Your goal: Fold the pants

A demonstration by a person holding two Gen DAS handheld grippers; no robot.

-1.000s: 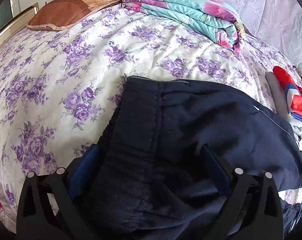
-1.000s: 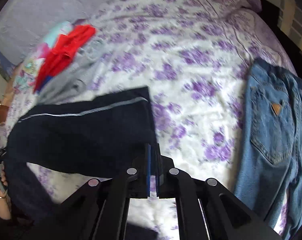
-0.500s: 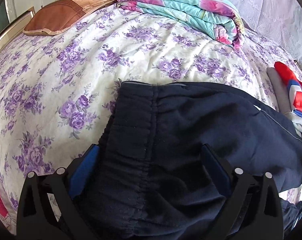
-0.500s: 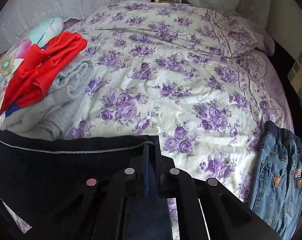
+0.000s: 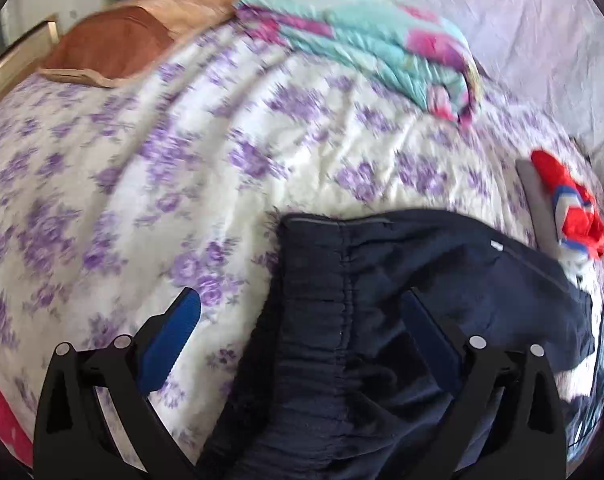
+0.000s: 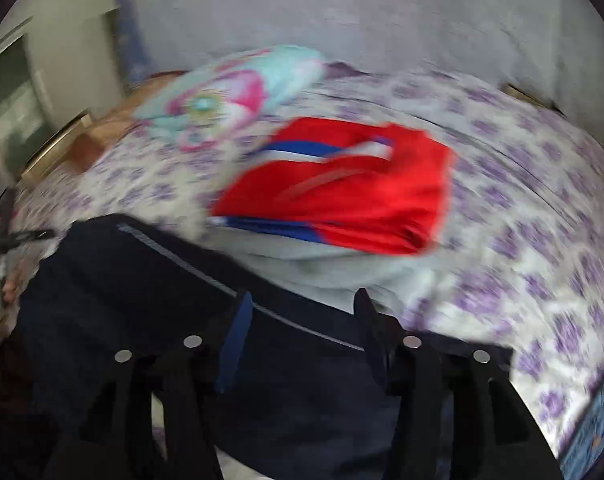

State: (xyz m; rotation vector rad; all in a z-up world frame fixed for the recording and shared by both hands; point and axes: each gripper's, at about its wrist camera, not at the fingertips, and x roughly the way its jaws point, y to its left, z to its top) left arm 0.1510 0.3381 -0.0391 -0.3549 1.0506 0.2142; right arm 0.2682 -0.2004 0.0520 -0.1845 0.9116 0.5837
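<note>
The dark pants (image 5: pixel 401 320) are being laid folded on the flowered bed (image 5: pixel 142 200); the right tool (image 6: pixel 298 320) has just been opening, its jaws apart over the hem, nothing gripped. The left tool (image 5: pixel 302 320) is being held wide open (gripping nothing); the loose fold is at risk of being dragged open by a snagging finger.

pants (image 5: pixel 401 300) on bed (image 5: pixel 182 160), quilt (image 5: pixel 361 52) behind

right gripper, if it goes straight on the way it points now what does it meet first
Most likely the dark navy pants: the right gripper, jaws just opened, has that cloth spread between and below its fingers. The grey and red folded clothes lie beyond; blur leaves depth uncertain.
</note>
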